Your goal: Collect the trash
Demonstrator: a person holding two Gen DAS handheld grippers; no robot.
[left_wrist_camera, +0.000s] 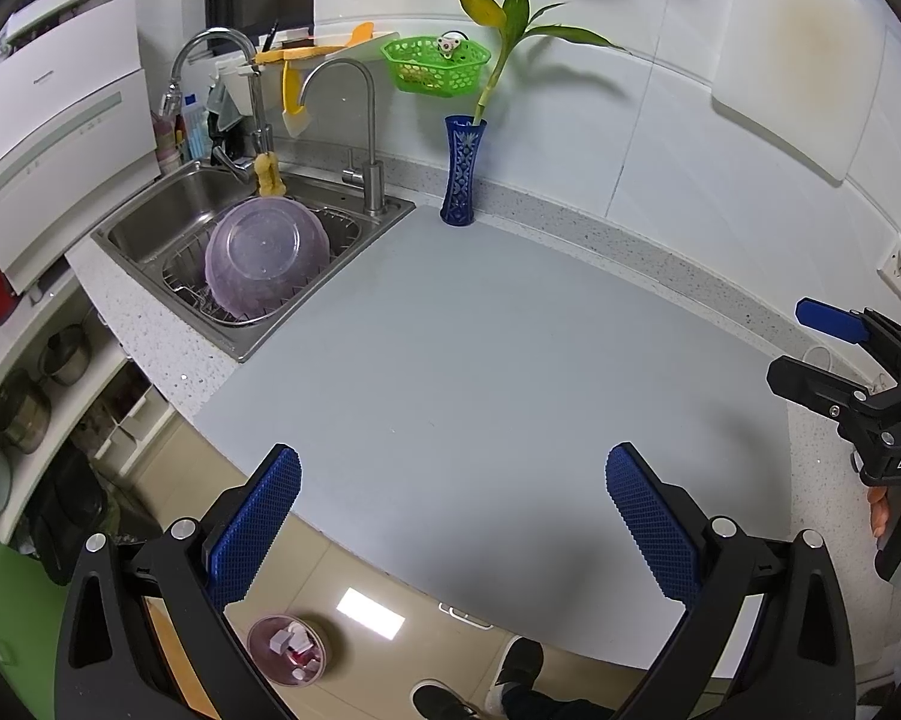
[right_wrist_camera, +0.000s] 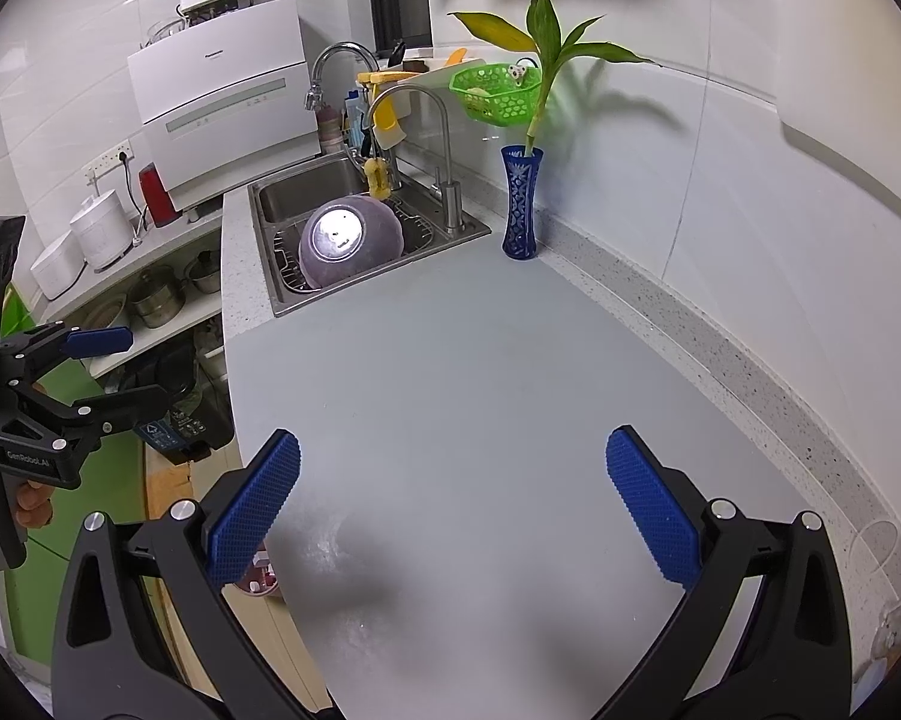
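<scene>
On the floor below the counter edge stood one small round bin (left_wrist_camera: 287,650) holding several pale scraps of trash; the exact number could not be told. The left gripper (left_wrist_camera: 453,516) hung over the front edge of the grey counter (left_wrist_camera: 480,348), its two blue-padded fingers spread wide with nothing between them. Beside it, at the person's feet, two dark shoes (left_wrist_camera: 513,672) showed on the tiled floor.

Further back on the left, one steel sink (left_wrist_camera: 168,222) held one wire rack and one upturned purple bowl (left_wrist_camera: 264,258). Two taps rose behind the sink, and one yellow sponge hung from the nearer fitting. One green basket (left_wrist_camera: 435,65) was fixed to the wall. Right of the sink, one blue vase (left_wrist_camera: 462,171) stood on the counter against the wall, carrying one leafy green stalk.

On the right, the right gripper (right_wrist_camera: 453,510) hovered above the bare counter, jaws likewise wide apart and empty. One hand (left_wrist_camera: 897,507) showed on its handle in the left view.
</scene>
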